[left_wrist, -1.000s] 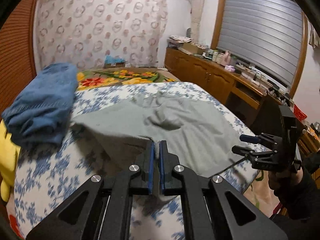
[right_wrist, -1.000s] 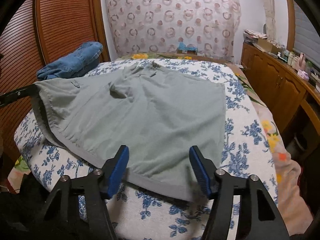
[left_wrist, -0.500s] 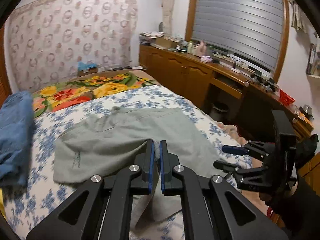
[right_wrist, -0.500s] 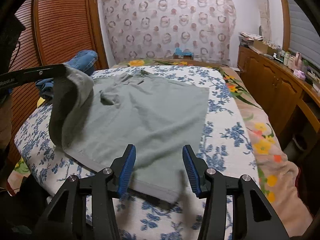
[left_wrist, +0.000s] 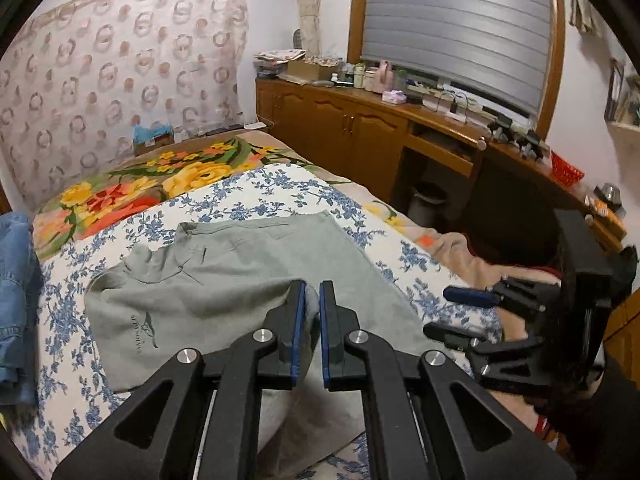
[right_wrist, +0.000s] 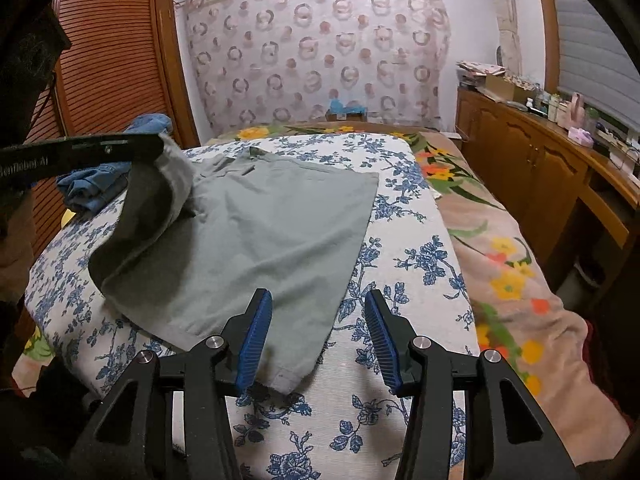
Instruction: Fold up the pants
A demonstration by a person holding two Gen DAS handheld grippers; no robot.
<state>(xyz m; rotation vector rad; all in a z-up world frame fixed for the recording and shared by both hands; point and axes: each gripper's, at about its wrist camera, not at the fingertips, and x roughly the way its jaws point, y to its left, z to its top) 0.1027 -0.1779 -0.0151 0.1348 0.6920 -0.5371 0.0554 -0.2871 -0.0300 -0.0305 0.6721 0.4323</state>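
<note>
Jaws of the left gripper [left_wrist: 311,300], just starting to part, pinched the grey pants [right_wrist: 256,232] mid-fold over the bed [right_wrist: 404,248], the right gripper [right_wrist: 318,332] gaped empty; next, probably release and smooth.

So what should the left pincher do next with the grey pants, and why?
Probably lower the left gripper and lay its flap flat. Its jaws have just been opening, with cloth of the grey pants pinched between them, and that flap hangs lifted over the other half. The right gripper is open, holding nothing.
</note>
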